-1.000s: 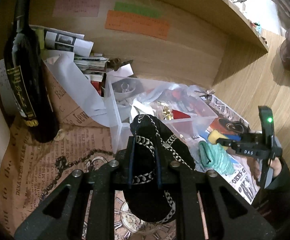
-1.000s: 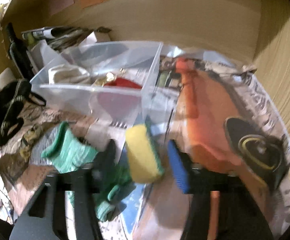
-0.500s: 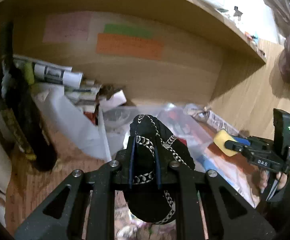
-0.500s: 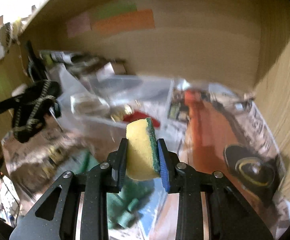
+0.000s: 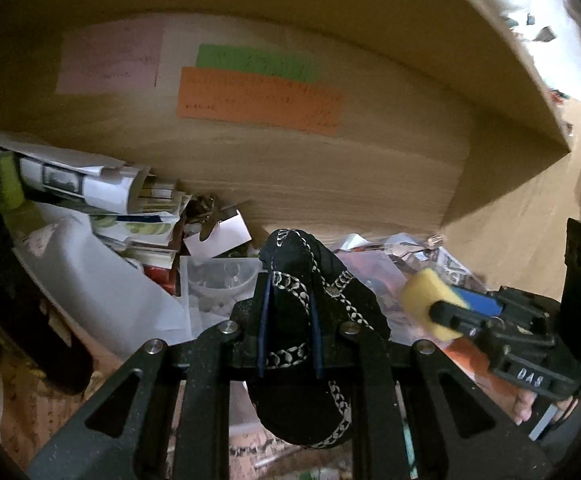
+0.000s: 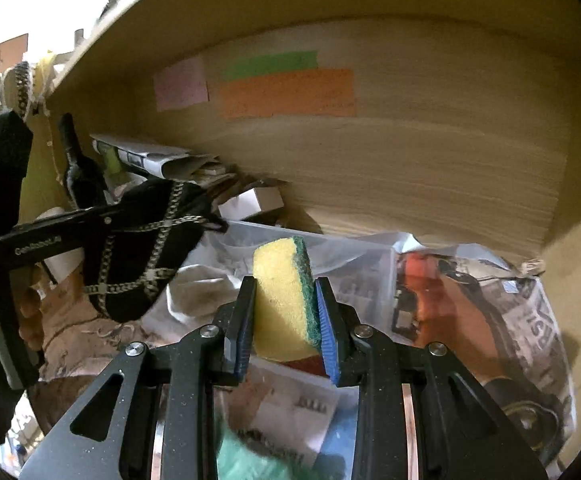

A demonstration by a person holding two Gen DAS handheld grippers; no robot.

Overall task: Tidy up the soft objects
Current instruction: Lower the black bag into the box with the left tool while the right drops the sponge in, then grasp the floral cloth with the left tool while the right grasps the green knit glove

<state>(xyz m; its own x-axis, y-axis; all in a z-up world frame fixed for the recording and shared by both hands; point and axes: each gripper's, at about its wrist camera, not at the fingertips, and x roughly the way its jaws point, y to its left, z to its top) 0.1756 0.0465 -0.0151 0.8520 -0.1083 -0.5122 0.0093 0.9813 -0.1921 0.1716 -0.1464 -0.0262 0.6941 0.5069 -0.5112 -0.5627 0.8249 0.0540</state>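
My left gripper is shut on a black cloth pouch with silver chain trim, held in the air above the clear plastic bin. The pouch also shows at the left of the right wrist view. My right gripper is shut on a yellow sponge with a green scouring side, held above the bin. The sponge also shows at the right of the left wrist view. A green cloth lies below the right gripper, mostly hidden.
A wooden shelf back wall with an orange note and a green note stands behind. Rolled papers and a dark wine bottle are at the left. Newspaper covers the shelf floor at the right.
Both grippers have risen with their loads. The right gripper closed on the sponge and lifted it off the newspaper. The two grippers are closer together above the bin.
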